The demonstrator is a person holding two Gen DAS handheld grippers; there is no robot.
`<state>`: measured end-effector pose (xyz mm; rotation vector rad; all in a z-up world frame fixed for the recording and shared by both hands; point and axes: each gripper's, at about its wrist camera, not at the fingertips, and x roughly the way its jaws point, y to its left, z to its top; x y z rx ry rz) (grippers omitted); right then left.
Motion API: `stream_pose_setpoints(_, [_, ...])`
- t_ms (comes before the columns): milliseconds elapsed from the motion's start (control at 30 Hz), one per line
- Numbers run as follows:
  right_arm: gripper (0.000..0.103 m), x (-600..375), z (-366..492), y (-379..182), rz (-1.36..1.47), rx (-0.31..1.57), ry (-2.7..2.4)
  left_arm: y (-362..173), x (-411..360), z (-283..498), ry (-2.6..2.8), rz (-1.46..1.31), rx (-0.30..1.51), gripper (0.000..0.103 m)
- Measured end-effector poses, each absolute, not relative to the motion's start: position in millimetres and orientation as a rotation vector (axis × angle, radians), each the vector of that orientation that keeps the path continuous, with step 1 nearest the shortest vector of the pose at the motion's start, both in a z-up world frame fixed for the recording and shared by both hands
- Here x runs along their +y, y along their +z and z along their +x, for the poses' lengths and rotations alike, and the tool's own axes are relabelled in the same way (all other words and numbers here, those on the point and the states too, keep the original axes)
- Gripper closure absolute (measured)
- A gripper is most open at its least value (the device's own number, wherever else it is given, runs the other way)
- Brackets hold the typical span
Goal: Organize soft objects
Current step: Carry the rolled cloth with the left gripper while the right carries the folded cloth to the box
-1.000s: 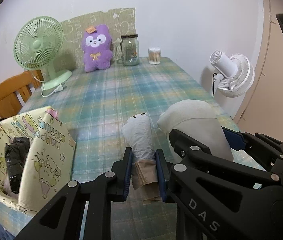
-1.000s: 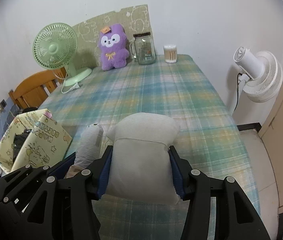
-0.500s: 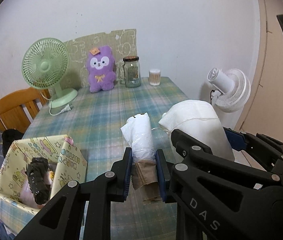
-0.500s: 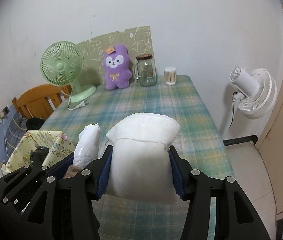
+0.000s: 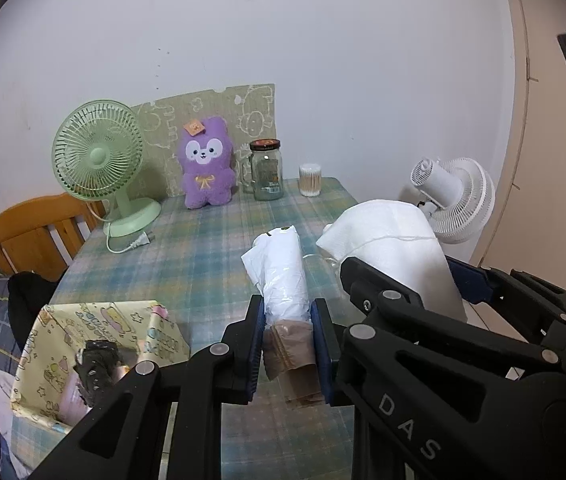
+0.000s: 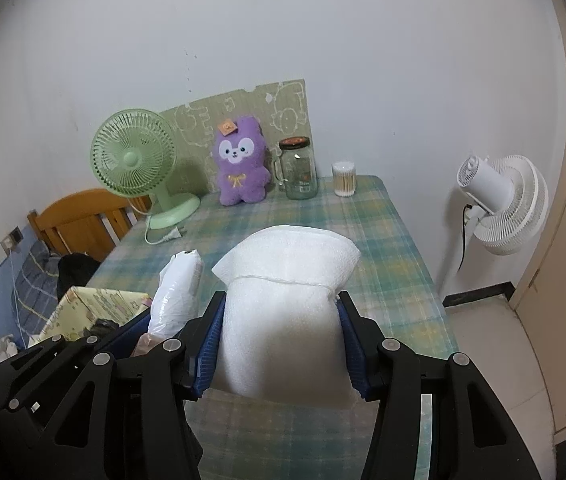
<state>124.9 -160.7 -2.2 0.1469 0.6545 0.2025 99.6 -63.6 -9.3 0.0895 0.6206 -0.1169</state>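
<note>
My left gripper (image 5: 287, 344) is shut on a rolled white plastic bag (image 5: 283, 276) with a tan piece at its base, held above the plaid table. The bag also shows in the right wrist view (image 6: 177, 292). My right gripper (image 6: 281, 346) is shut on a white foam pouch (image 6: 283, 312) tied with a thread, held just right of the bag; the pouch also shows in the left wrist view (image 5: 395, 248). A yellow patterned box (image 5: 95, 356) stands at the table's near left with a black bundle (image 5: 97, 364) inside. A purple plush (image 5: 205, 170) sits at the table's far end.
A green desk fan (image 5: 101, 164) with a loose plug stands at the far left. A glass jar (image 5: 267, 170) and a cotton swab cup (image 5: 309, 180) stand by the plush. A white fan (image 6: 499, 200) stands off the table's right side. A wooden chair (image 5: 31, 232) is at the left.
Both grippers have risen and drawn back with their loads; the table and far objects look lower and farther. The yellow box now sits lower in view.
</note>
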Motion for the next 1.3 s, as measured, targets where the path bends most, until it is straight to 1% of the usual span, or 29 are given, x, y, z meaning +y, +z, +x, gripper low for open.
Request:
stream_pose_setpoints(633, [0.047, -95.8, 124.1, 15.7, 0.099, 0.616, 0.211, 6.4, -1.0, 96.1, -0.111, 0.09, 0.578, 0.08])
stream_pose_setpoints(1300, [0.047, -28.5, 133.2, -4.5, 0.079, 0.638, 0.263, -13.2, 61.2, 97.5, -0.069, 0.088, 0.61, 0.079])
